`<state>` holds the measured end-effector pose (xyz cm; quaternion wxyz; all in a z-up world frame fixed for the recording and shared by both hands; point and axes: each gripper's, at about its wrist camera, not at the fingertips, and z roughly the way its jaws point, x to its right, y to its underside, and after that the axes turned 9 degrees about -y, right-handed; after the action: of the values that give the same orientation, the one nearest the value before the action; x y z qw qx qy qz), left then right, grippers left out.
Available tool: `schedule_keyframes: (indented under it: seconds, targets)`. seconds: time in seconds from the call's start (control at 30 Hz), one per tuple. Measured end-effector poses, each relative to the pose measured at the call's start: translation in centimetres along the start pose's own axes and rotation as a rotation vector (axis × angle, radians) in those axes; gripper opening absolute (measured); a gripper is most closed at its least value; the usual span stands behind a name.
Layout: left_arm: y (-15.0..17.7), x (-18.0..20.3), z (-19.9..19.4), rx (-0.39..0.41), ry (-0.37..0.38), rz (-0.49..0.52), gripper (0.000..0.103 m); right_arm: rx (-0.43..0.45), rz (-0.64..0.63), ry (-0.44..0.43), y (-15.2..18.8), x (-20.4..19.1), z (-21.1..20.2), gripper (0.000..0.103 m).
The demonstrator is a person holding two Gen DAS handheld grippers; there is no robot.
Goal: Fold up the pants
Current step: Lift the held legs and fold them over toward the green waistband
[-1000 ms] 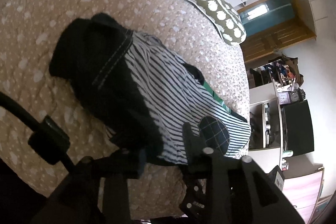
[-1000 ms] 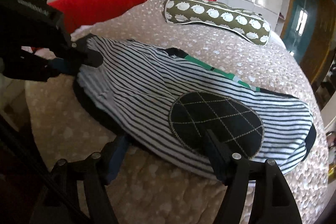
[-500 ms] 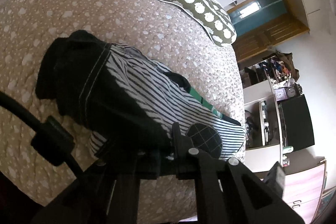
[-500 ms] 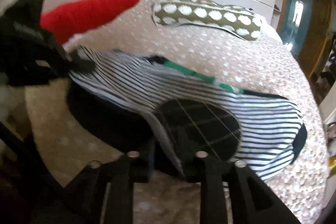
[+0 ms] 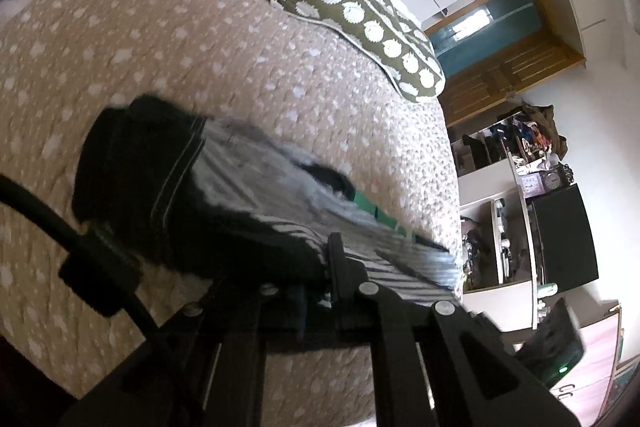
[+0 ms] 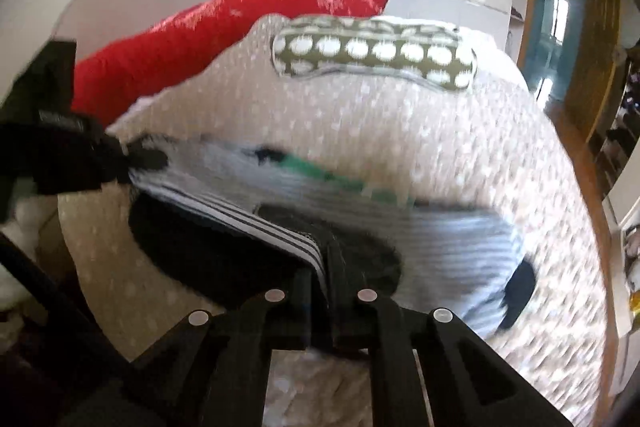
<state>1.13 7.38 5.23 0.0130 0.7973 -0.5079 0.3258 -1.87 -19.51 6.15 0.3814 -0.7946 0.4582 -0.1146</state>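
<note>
The pants (image 5: 248, 183) are black-and-white striped with black cuffs, a round black patch and a green band. They lie on the beige spotted bedspread (image 5: 200, 39), blurred by motion. My left gripper (image 5: 316, 279) is shut on the near striped edge, lifted a little. In the right wrist view the pants (image 6: 440, 239) stretch across the bed, and my right gripper (image 6: 320, 267) is shut on the striped near edge by the patch. The left gripper (image 6: 100, 159) shows at the left there, pinching the black cuff end.
An olive pillow with white spots (image 5: 360, 15) lies at the far side of the bed, with a red pillow (image 6: 224, 27) behind it. Shelves, a dark cabinet (image 5: 560, 235) and a wooden door stand past the bed's right edge.
Both grippers have closed on the near edge of the pants and lifted it. The fabric's near edge has risen and moved toward the far side, and the view is blurred.
</note>
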Motion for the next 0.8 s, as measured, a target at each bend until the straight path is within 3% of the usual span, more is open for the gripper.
schedule_keyframes:
  seconds: [0.2,0.47,0.5,0.57,0.63,0.73,0.8]
  targets:
    - [-5.0,2.2,1.8,0.039,-0.082,0.044,0.008,-0.009,-0.056,0.045,-5.8,1.2,1.9,0.006]
    - [-11.0,2.4,6.6,0.004,-0.123,0.032,0.008,-0.115,0.152,-0.026,-10.4,7.8,9.6,0.008]
    - [-11.5,2.3,7.0,0.001,-0.123,0.027,0.008,-0.12,0.176,-0.031,-10.7,8.6,10.3,0.012]
    - [-12.3,1.9,7.7,-0.009,-0.122,0.009,0.009,-0.132,0.199,-0.008,-11.1,9.9,11.5,0.035]
    - [-12.9,1.2,8.0,-0.023,-0.088,-0.023,0.01,-0.122,0.182,0.058,-11.5,10.5,11.8,0.067]
    - [-13.7,0.8,7.8,-0.035,-0.021,-0.045,0.015,-0.1,0.193,0.102,-11.5,11.8,11.3,0.076]
    - [-14.0,0.9,7.5,-0.037,-0.001,-0.049,0.033,-0.09,0.208,0.115,-11.7,12.7,10.5,0.076]
